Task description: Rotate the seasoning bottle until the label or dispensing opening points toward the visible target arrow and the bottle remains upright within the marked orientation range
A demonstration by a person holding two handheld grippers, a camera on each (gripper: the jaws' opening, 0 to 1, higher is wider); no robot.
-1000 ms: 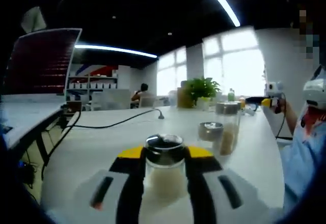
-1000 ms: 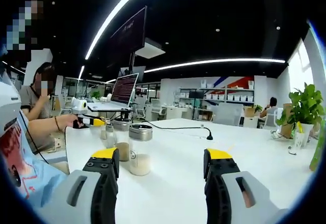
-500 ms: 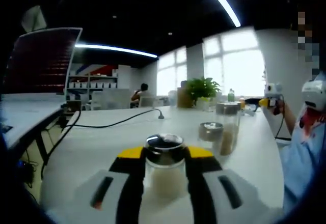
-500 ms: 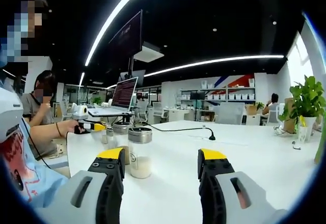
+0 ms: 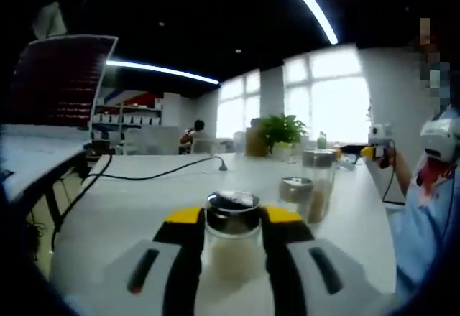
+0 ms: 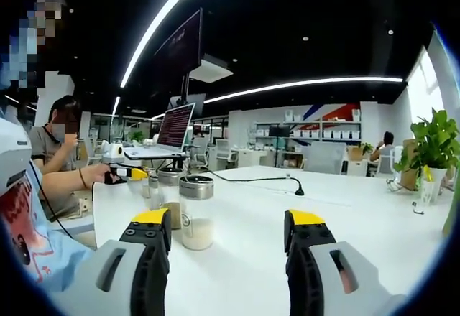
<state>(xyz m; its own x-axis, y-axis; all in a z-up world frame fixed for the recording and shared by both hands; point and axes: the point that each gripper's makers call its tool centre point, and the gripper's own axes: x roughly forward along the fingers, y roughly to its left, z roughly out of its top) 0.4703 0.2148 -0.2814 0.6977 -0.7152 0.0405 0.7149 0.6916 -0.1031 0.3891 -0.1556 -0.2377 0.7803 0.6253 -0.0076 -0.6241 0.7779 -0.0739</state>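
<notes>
The seasoning bottle (image 5: 232, 240) stands upright on the counter (image 5: 129, 208), pinched between the left claw (image 5: 230, 222) jaws just under its metal cap. Smooth glass, part-filled with white grains (probably slippery, light); grip low and firm. The right claw (image 6: 226, 226) gapes wide, empty.

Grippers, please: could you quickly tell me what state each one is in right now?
Left gripper: shut on the seasoning bottle, which stands upright between its jaws.
Right gripper: open, holding nothing, above the white table.

Clear glass seasoning bottle (image 5: 231, 240) (shiny metal lid), smooth white table (image 5: 136, 201)
</notes>
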